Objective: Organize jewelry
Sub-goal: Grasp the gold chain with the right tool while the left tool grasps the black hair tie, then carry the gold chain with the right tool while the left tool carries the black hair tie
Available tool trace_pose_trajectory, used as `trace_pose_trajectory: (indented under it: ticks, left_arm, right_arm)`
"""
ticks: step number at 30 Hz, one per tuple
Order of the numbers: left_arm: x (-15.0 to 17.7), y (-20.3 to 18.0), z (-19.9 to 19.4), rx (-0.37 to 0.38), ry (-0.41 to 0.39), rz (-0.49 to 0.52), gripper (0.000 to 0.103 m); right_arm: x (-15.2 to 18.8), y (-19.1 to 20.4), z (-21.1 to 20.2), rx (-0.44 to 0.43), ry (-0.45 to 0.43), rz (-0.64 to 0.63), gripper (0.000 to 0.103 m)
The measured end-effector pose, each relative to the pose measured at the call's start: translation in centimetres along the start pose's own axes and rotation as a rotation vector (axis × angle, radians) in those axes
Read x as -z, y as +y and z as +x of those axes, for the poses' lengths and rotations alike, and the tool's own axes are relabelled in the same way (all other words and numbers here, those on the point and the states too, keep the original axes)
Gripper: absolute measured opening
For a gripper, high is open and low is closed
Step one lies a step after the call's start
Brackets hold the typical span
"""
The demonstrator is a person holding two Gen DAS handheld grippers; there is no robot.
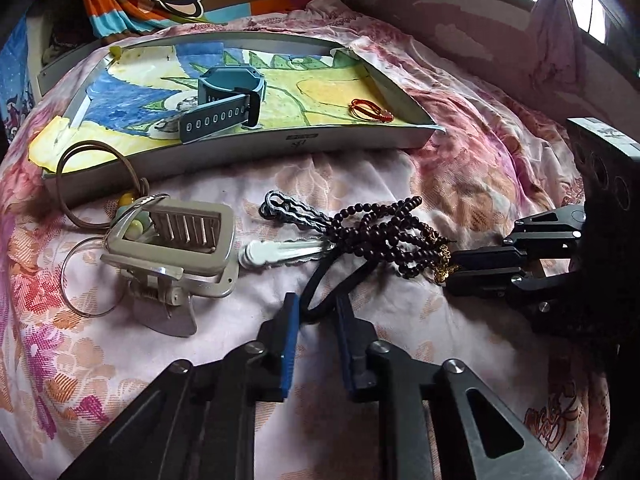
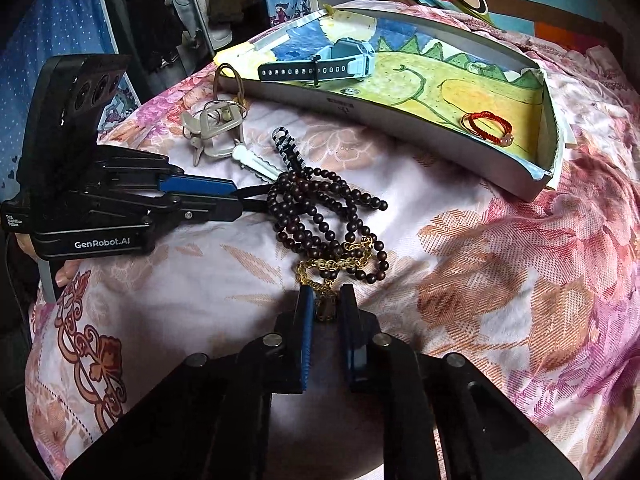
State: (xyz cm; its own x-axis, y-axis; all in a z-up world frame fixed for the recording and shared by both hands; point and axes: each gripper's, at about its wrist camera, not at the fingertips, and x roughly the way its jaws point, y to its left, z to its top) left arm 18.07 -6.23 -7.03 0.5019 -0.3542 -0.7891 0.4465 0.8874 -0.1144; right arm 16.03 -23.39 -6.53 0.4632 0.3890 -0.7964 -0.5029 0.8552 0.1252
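On the bed, the left gripper [image 1: 316,312] has its jaws clamped on a black cord [image 1: 320,292]; the right gripper [image 2: 326,304] grips the gold chain [image 2: 340,260] beside dark beads [image 2: 320,208], near the tray [image 2: 440,136].

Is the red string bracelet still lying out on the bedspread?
No, the red string bracelet already lies inside the tray, near its right end, on the drawing that lines it.

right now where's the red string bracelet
The red string bracelet lies inside the tray, near its right end in both wrist views, far from the watch at the other end.
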Motion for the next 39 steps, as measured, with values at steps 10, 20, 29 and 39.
trace_pose_trajectory:
  ticks: [10, 20, 29, 39]
  left_arm:
    - [0.0, -0.9, -1.0, -0.024, 0.038, -0.08, 0.007]
    - [-0.3, -2.8, -5.0, 0.005, -0.024, -0.12, 0.007]
    - [-1.2, -2.8, -8.0, 0.015, -0.15, -0.149, 0.007]
    - [-3.8, -1.6, -9.5, 0.005, -0.303, -0.202, 0.007]
  right_arm:
    - [0.3, 1.7, -2.5, 0.047, -0.071, -0.062, 0.011]
    - [-0.5, 1.4, -6.0, 0.094, -0.174, -0.066, 0.011]
    - [-2.0, 0.4, -10.9, 0.134, -0.328, -0.035, 0.01]
    - [-5.3, 0.2, -13.4, 0.188, -0.456, -0.052, 0.01]
